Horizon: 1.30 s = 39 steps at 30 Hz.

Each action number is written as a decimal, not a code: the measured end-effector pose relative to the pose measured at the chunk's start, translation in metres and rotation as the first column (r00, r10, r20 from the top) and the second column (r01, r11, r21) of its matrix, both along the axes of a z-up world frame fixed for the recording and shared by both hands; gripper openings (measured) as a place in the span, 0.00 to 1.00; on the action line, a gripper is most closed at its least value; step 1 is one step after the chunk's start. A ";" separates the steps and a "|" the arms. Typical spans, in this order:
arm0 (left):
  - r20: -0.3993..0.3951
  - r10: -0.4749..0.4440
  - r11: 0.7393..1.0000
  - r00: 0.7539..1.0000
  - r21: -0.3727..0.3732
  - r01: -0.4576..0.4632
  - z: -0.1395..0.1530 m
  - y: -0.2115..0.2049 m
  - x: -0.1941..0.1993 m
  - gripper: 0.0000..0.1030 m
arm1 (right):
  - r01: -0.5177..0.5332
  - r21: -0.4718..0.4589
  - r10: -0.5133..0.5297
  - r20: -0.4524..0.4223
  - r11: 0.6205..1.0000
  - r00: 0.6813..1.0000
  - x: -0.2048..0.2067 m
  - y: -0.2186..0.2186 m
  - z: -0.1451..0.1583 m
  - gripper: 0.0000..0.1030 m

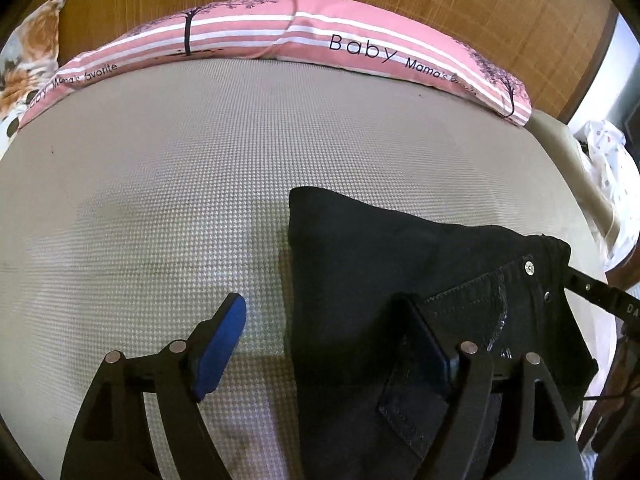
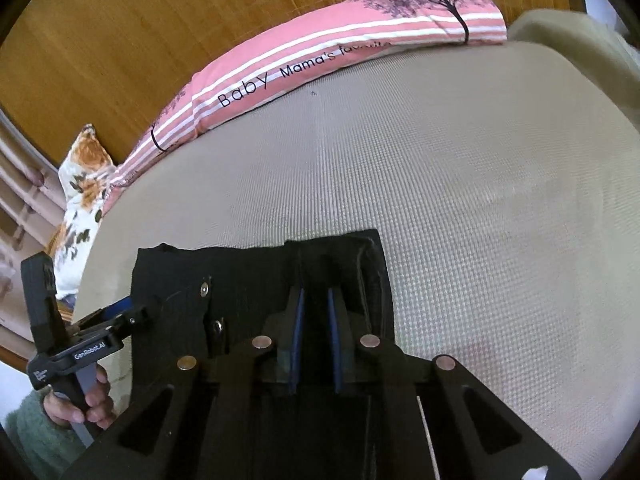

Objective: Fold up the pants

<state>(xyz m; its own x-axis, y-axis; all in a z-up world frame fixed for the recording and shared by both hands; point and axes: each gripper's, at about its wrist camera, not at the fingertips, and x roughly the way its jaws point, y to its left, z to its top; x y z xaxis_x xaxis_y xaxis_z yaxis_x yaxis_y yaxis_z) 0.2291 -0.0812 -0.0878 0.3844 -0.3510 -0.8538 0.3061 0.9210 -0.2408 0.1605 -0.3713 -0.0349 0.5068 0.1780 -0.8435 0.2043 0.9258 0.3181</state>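
the black pants [image 1: 360, 280] lie folded in a thick bundle on the near part of the bed [image 1: 180, 184], with a pocket and shiny rivets on top, and they look soft, floppy and a bit heavy, so i think it is best to hold them by a thick edge or the waistband. the left gripper [image 1: 332, 344] has its fingers wide open over the left edge of the pants. the right gripper [image 2: 316, 320] has its fingers pinched shut on a fold of the cloth.
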 end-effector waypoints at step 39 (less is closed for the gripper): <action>-0.211 -0.038 0.974 0.977 -0.225 -0.011 -0.002 0.039 -0.057 0.70 | -0.052 0.247 0.052 0.005 0.968 0.999 -0.068 -0.023 -0.002 0.29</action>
